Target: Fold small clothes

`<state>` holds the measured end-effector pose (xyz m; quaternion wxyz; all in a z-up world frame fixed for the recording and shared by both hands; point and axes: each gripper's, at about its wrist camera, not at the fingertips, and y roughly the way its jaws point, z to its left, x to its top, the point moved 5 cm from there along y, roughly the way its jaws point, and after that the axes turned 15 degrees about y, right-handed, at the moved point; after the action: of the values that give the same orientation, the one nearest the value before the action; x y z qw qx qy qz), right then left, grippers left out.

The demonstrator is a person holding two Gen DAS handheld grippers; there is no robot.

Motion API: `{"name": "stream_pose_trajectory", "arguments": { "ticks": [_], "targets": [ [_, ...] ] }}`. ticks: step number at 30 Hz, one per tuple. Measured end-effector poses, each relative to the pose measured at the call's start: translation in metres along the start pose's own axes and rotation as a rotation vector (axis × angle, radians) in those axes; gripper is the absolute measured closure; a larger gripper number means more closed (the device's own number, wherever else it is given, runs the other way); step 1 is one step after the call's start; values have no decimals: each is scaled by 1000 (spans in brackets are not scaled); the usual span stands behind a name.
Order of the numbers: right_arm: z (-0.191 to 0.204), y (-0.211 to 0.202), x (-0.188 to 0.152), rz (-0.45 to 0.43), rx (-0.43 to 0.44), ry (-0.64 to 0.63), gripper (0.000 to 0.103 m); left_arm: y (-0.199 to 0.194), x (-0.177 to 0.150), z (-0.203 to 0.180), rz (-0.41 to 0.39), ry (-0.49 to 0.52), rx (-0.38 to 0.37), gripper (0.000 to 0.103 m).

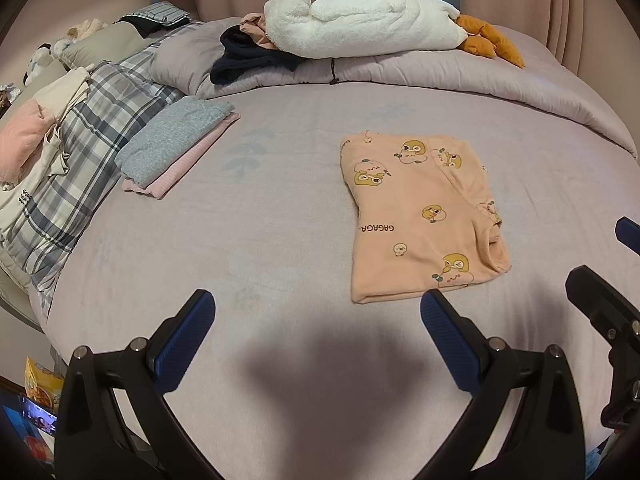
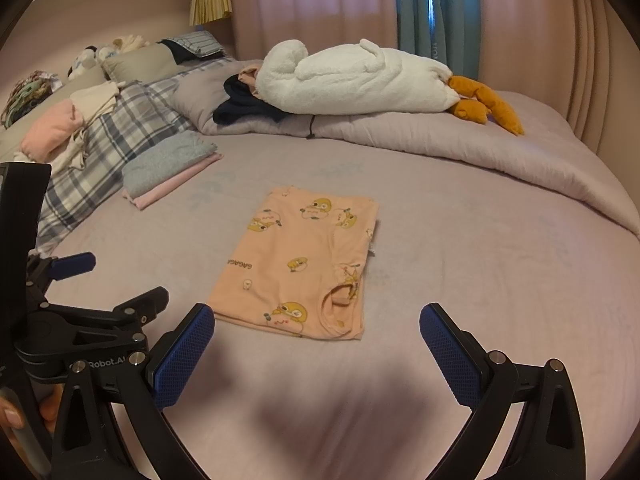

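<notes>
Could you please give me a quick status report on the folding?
Left hand-held gripper open, empty; right hand-held gripper open, empty. Peach shirt folded flat on bed, untouched. Nothing in the way.

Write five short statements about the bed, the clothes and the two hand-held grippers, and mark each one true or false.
1. The peach shirt lies folded on the bed sheet. True.
2. The left hand-held gripper is shut on the peach shirt. False: it is open and holds nothing, with the shirt lying ahead of it on the bed.
3. A grey folded garment sits on top of a pink folded garment. True.
4. The white plush toy lies on the floor. False: it rests on the rolled duvet at the far side of the bed.
5. The right hand-held gripper is open. True.
</notes>
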<state>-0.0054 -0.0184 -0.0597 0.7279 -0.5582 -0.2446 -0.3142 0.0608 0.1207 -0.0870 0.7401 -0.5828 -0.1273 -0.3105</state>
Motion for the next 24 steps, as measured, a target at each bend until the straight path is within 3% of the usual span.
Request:
{"name": "stream_pose_trajectory", "arguments": {
  "ticks": [24],
  "targets": [
    [2, 6, 2, 5, 3, -6, 1, 4, 0, 5, 1, 4, 3, 0]
  ]
}}
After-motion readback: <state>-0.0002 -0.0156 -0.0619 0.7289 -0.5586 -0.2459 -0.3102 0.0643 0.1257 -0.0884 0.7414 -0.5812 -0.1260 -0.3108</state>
